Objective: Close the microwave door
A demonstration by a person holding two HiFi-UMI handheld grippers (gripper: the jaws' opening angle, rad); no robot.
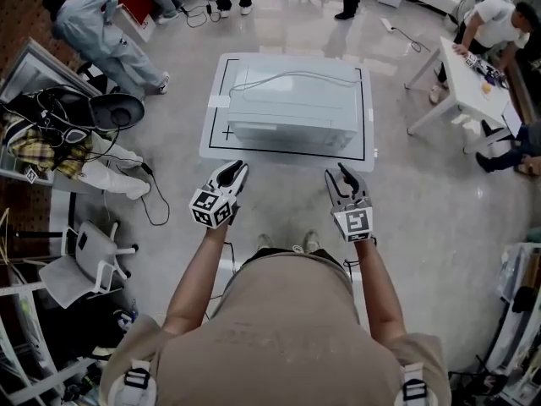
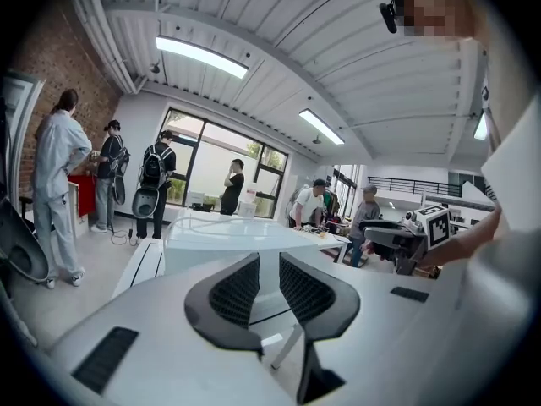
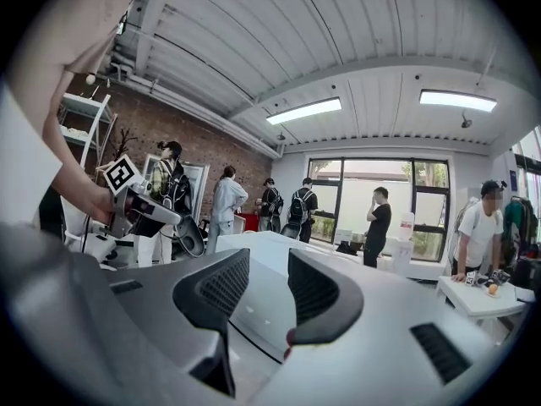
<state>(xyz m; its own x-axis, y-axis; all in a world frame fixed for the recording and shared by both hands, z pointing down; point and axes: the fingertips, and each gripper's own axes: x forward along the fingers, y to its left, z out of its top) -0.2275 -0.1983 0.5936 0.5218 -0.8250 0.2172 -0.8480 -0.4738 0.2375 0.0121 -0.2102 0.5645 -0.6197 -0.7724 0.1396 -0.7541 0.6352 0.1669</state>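
A white microwave point(image 1: 292, 104) sits on a low white table point(image 1: 215, 146) marked with a black outline, straight ahead of me. Its front face is turned my way, and I see no door swung out from it. My left gripper point(image 1: 234, 169) hovers just short of the table's near edge, jaws a narrow gap apart with nothing between them point(image 2: 269, 260). My right gripper point(image 1: 341, 174) hangs level with it to the right, also open and empty point(image 3: 269, 260). The microwave point(image 2: 221, 237) shows beyond the left jaws, and again beyond the right jaws point(image 3: 258, 245).
Several people stand at the far side of the room. One in grey point(image 1: 95, 25) bends over at the left. A white desk point(image 1: 469, 79) with seated people is at the right. Chairs, bags and cables point(image 1: 101, 112) crowd the floor at the left.
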